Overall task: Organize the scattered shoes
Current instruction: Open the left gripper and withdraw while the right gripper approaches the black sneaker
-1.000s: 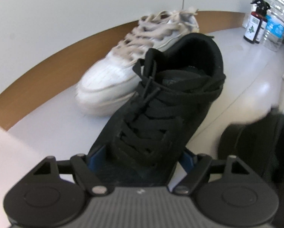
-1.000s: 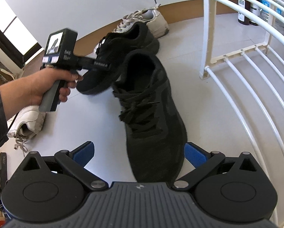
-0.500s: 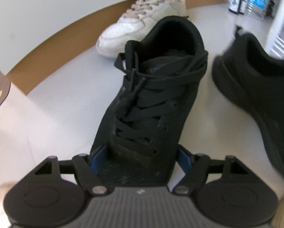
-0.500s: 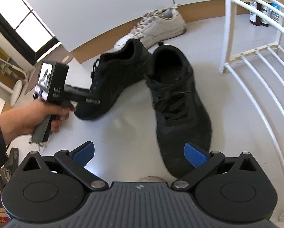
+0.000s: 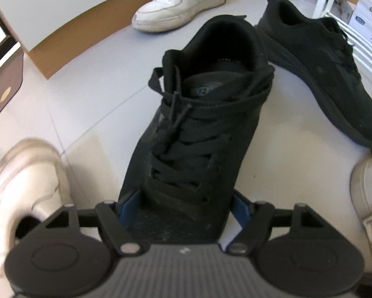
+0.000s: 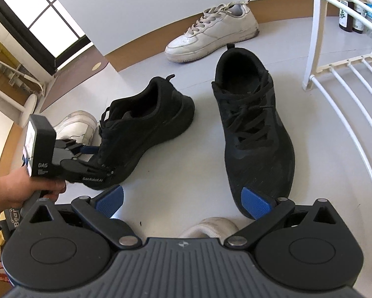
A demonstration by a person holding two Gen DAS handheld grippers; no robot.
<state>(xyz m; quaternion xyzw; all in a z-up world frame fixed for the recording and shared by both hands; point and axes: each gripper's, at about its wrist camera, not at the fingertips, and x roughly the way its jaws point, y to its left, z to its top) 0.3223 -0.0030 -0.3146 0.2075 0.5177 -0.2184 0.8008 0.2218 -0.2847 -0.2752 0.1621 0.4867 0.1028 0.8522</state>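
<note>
My left gripper is shut on the toe of a black lace-up shoe, a blue pad against each side. In the right wrist view a hand holds that left gripper with the held black shoe just over the floor, heel pointing away. Its partner, a second black shoe, lies flat on the floor to the right and also shows in the left wrist view. My right gripper stands open with nothing between its pads; its right pad is close to that shoe's toe.
A white sneaker lies by the far wall. Another white shoe sits behind the held one, and a white toe shows under my right gripper. A white wire rack stands at the right, bottles beyond it.
The left gripper has carried the black shoe away from the far white sneaker and off to the left of its partner. The right gripper has drawn back a little from the second black shoe.
</note>
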